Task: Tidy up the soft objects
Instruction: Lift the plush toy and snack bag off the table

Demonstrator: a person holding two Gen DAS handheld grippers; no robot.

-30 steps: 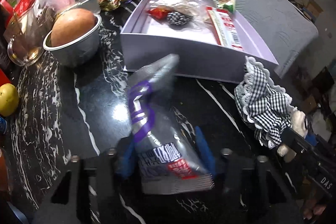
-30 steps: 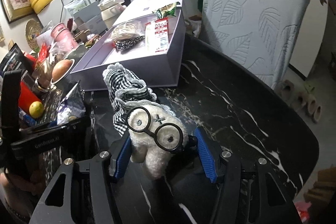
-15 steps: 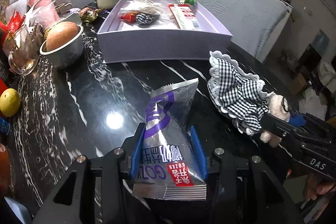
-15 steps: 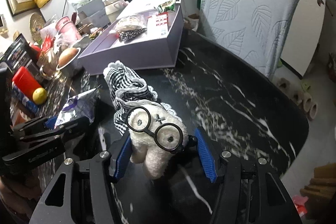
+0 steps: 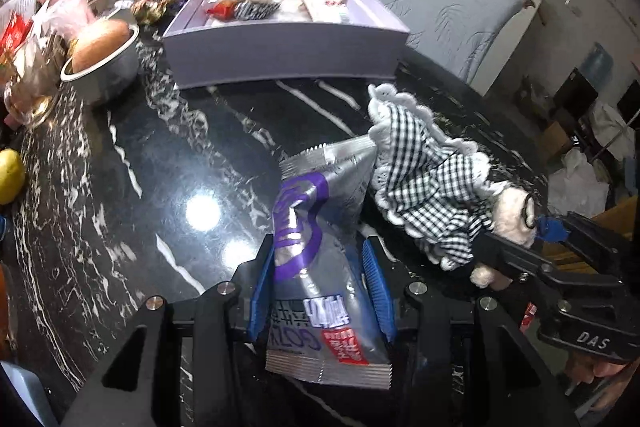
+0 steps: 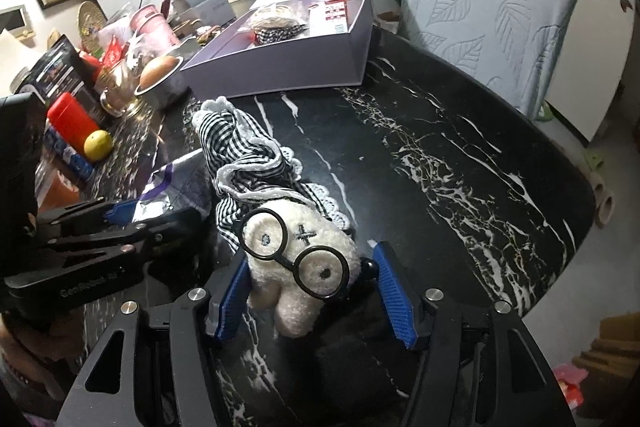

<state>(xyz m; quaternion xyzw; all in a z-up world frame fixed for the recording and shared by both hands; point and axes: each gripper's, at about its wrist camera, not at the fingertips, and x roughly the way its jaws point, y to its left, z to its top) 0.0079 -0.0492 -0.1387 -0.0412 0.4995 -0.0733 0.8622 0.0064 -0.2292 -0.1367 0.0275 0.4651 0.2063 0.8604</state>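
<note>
Two tools are hovering side by side over the black tabletop (image 5: 120, 187), the left tool (image 5: 320, 287) clenching a silver snack packet (image 5: 316, 259), the right tool (image 6: 310, 287) gripping a plush doll (image 6: 296, 259), both facing the lavender box (image 5: 280, 51) ahead, likely their destination.

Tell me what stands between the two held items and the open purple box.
Nothing visible: only bare black marble table lies between the silver snack packet, the plush doll and the purple box. The box's near wall must be cleared from above.
</note>
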